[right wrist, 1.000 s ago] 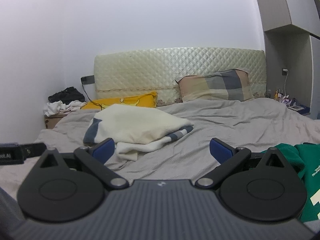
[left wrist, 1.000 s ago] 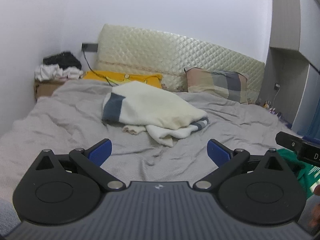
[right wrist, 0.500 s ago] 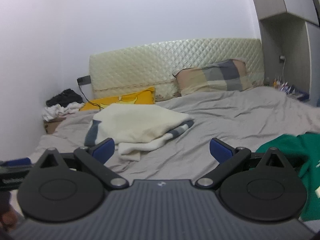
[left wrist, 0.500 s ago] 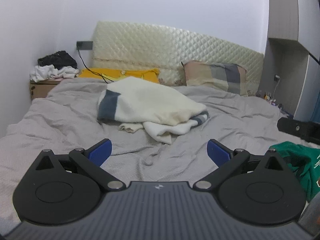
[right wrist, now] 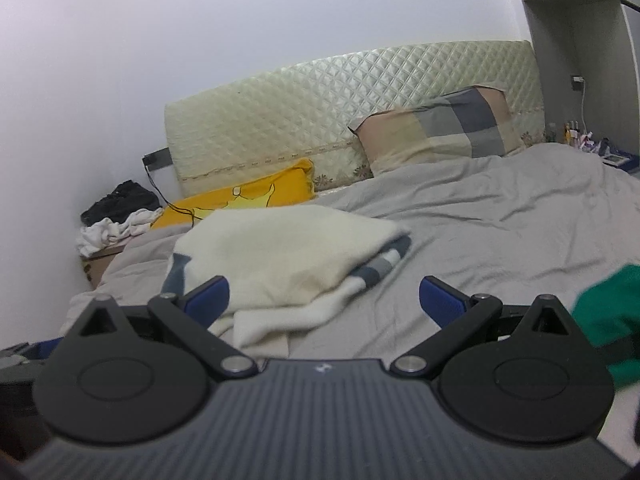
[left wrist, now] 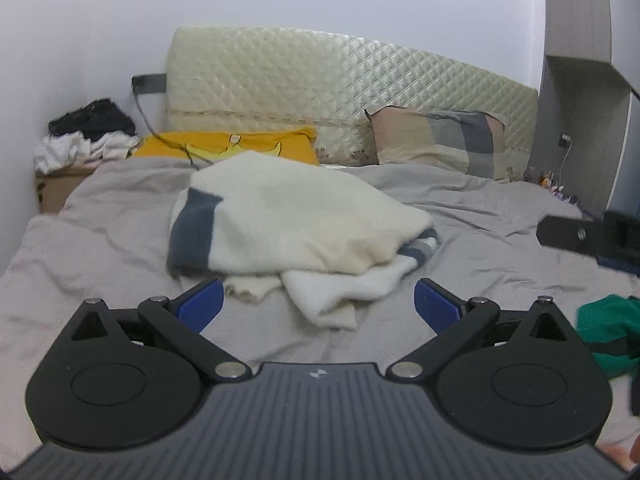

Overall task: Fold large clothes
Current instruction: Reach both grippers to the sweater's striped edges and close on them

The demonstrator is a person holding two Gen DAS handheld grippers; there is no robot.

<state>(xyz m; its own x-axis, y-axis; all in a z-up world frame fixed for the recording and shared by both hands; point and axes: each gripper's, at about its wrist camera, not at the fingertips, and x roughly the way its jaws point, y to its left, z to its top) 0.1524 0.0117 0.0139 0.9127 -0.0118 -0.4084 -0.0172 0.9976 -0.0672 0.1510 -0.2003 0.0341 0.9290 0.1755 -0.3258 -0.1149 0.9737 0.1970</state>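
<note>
A cream sweater with dark grey-blue bands point(left wrist: 296, 232) lies crumpled in the middle of the grey bed; it also shows in the right wrist view point(right wrist: 288, 256). My left gripper point(left wrist: 318, 306) is open and empty, just short of the sweater's near edge. My right gripper point(right wrist: 324, 294) is open and empty, close to the sweater's near right edge. A green garment point(left wrist: 608, 328) lies on the bed at the right, also in the right wrist view point(right wrist: 612, 316). The right gripper's body point(left wrist: 588, 236) shows at the right of the left wrist view.
The grey bedsheet point(left wrist: 500, 240) covers the bed. A quilted headboard point(left wrist: 340, 92), a yellow pillow point(left wrist: 232, 146) and a checked pillow point(left wrist: 436, 142) are at the far end. A box with piled clothes point(left wrist: 84, 136) stands at the far left. A grey cabinet point(left wrist: 576, 80) stands right.
Both grippers have moved closer to the cream sweater, which looms larger in both views. The right gripper has tilted. Both stay open.
</note>
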